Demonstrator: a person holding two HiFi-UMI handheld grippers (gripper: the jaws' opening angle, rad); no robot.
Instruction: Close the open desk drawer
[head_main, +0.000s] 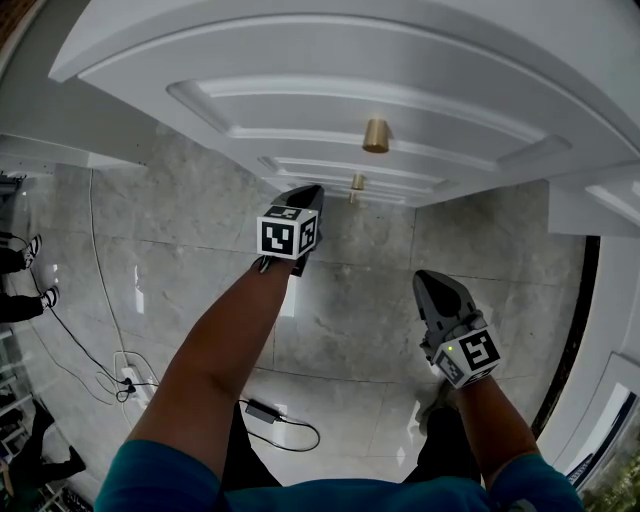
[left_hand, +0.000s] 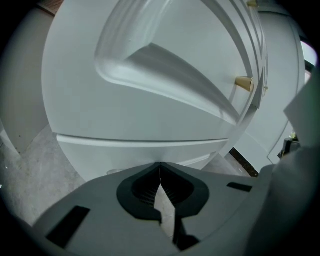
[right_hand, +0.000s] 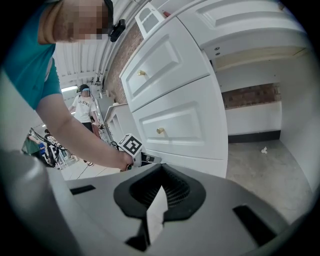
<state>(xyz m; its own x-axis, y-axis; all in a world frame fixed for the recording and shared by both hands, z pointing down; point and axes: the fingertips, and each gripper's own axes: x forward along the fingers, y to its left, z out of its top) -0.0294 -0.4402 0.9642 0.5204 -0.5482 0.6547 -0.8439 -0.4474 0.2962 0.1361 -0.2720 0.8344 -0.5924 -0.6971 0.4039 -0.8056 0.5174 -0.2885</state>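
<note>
White desk drawers (head_main: 330, 90) with brass knobs (head_main: 376, 135) fill the top of the head view; a second knob (head_main: 357, 182) shows lower down. My left gripper (head_main: 308, 192) is shut and empty, its tip close to the bottom drawer front just under that lower knob. In the left gripper view the shut jaws (left_hand: 160, 165) point at the white drawer front (left_hand: 150, 115), with a knob (left_hand: 244, 83) off to the right. My right gripper (head_main: 428, 278) hangs lower right, shut and empty, away from the desk. The right gripper view shows both drawer fronts (right_hand: 180, 120) and the left gripper (right_hand: 150, 159) at the lower one's bottom edge.
The floor is grey marble (head_main: 340, 320). A power strip with cables (head_main: 128, 378) and an adapter (head_main: 262, 409) lie at lower left. Someone's shoes (head_main: 30, 250) stand at the far left. A white cabinet (head_main: 600, 200) flanks the right. People (right_hand: 85, 107) stand in the background.
</note>
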